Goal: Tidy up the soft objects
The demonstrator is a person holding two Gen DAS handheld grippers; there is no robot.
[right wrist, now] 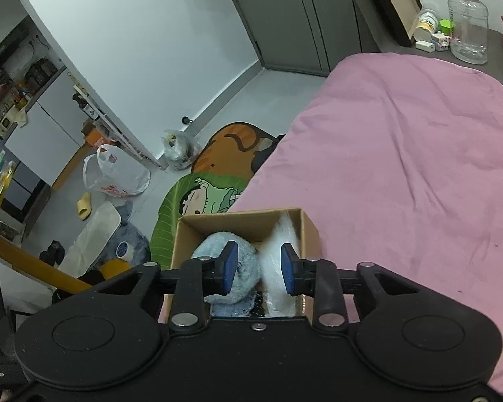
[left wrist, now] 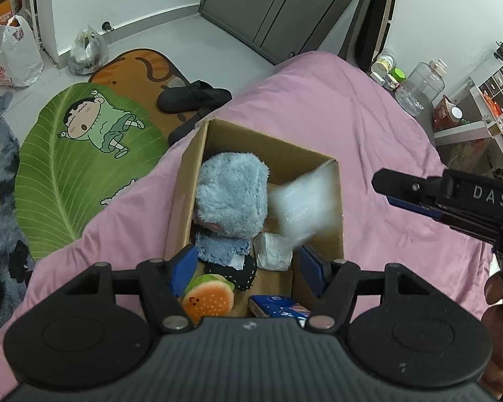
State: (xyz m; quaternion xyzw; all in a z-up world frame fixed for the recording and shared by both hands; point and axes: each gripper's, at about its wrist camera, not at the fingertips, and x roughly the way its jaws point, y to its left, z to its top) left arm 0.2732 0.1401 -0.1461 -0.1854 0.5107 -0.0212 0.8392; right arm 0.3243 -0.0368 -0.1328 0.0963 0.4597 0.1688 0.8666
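Note:
An open cardboard box [left wrist: 318, 164] stands on the pink bedspread [left wrist: 369, 127]. Inside lie a pale blue plush [left wrist: 231, 194], a burger plush [left wrist: 208, 296], a black stitched soft item [left wrist: 248, 274], a crumpled white piece [left wrist: 273, 254] and a blue packet [left wrist: 278, 305]. A blurred white soft thing [left wrist: 303, 201] is in the air against the box's right wall, free of both grippers. My left gripper [left wrist: 248, 268] hangs open over the box's near end. My right gripper [right wrist: 259, 271] stands over the box with its jaws a little apart, the white thing [right wrist: 280, 244] just beyond its pads.
The bed edge falls away to the left onto a green leaf rug [left wrist: 84, 167] and an orange cat rug [left wrist: 144, 67] with black slippers [left wrist: 194, 95]. Plastic bags [left wrist: 11, 53] sit on the floor. A clear jug [left wrist: 419, 87] and shelves [left wrist: 486, 110] stand right of the bed.

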